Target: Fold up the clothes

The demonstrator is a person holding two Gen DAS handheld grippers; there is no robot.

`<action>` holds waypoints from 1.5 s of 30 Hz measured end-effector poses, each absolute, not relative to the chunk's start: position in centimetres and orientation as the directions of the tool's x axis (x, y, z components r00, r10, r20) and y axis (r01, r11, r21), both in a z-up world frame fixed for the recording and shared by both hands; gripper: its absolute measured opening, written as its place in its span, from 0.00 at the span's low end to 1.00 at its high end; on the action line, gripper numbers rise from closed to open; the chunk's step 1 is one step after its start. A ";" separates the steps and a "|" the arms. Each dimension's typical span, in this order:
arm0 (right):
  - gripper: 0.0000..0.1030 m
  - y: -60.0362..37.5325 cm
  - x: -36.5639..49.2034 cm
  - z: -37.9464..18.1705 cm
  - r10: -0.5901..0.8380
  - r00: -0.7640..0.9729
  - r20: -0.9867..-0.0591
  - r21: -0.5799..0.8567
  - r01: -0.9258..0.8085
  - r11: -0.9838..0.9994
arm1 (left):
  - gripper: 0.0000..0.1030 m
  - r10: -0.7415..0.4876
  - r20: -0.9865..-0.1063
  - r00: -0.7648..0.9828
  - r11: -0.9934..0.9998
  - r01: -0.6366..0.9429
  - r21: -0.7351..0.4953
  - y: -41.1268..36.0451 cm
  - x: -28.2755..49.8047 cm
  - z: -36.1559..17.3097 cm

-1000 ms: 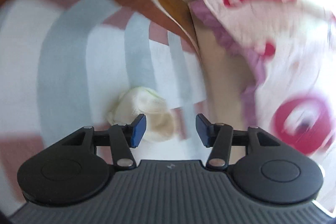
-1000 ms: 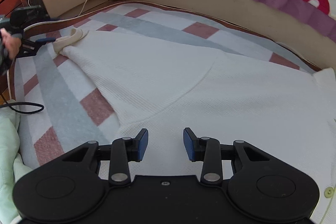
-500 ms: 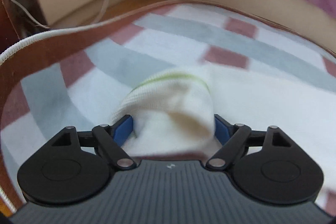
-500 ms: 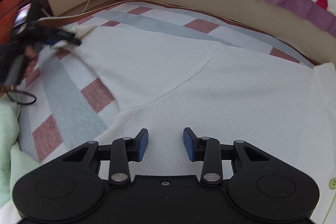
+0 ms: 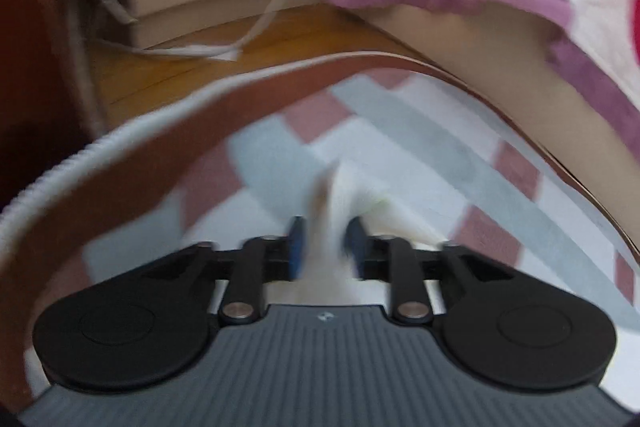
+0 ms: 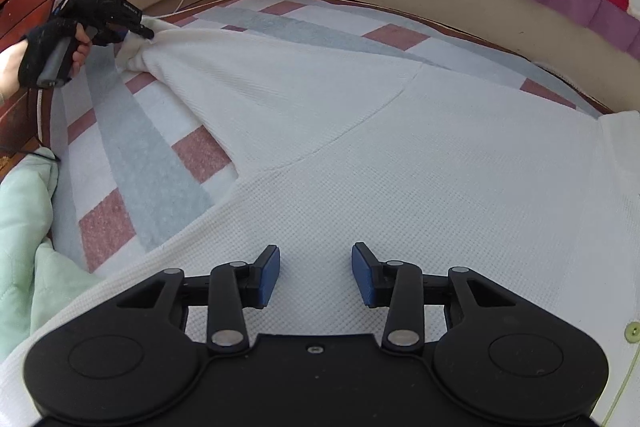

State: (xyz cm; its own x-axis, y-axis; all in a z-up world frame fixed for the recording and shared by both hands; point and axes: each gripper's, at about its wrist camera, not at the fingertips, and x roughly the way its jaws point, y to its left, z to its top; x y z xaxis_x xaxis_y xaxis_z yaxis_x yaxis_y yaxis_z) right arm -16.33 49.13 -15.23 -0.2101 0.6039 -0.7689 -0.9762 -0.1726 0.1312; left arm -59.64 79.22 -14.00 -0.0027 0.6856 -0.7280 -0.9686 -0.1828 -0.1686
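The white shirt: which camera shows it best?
The right wrist view: the white shirt lies spread over the striped blanket. The left wrist view shows only its blurred sleeve cuff pinched in the left gripper.

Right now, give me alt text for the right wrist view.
A white shirt lies spread on a checked blanket, with the right tool open just above its body. At far left, the left tool pinches the sleeve end, lifted off the blanket. A mint-green cloth sits lower left.

A white waffle-knit shirt [image 6: 400, 163] lies spread flat across the lower and right parts of the frame. Its long sleeve [image 6: 240, 75] stretches to the upper left, the cuff [image 5: 340, 195] lifted and bunched.
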 end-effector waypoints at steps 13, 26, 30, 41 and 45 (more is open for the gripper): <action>0.45 49.0 -16.4 -15.0 0.613 -0.212 -0.761 0.160 -0.977 -0.139 | 0.66 0.533 -0.796 0.288 -0.071 -0.922 -0.381 75.3 -59.2 -16.4; 0.46 42.6 -12.1 -13.5 0.589 -0.298 -0.751 0.288 -0.951 -0.115 | 0.04 0.775 -0.631 0.046 -0.003 -0.997 -0.076 74.0 -53.4 -14.0; 0.46 40.2 -6.8 -13.3 0.603 -0.172 -0.779 0.251 -0.967 0.049 | 0.04 0.838 -0.536 0.098 0.130 -0.991 0.022 70.7 -49.2 -10.4; 0.45 35.8 -3.2 -10.8 0.599 0.040 -0.800 0.026 -0.995 0.101 | 0.04 0.598 -0.423 0.680 0.643 -0.723 -0.253 57.3 -27.9 -2.9; 0.45 33.4 -1.1 -10.4 0.617 0.102 -0.781 0.014 -0.983 0.181 | 0.05 0.477 -0.519 0.709 0.698 -0.665 -0.267 55.3 -24.4 -5.6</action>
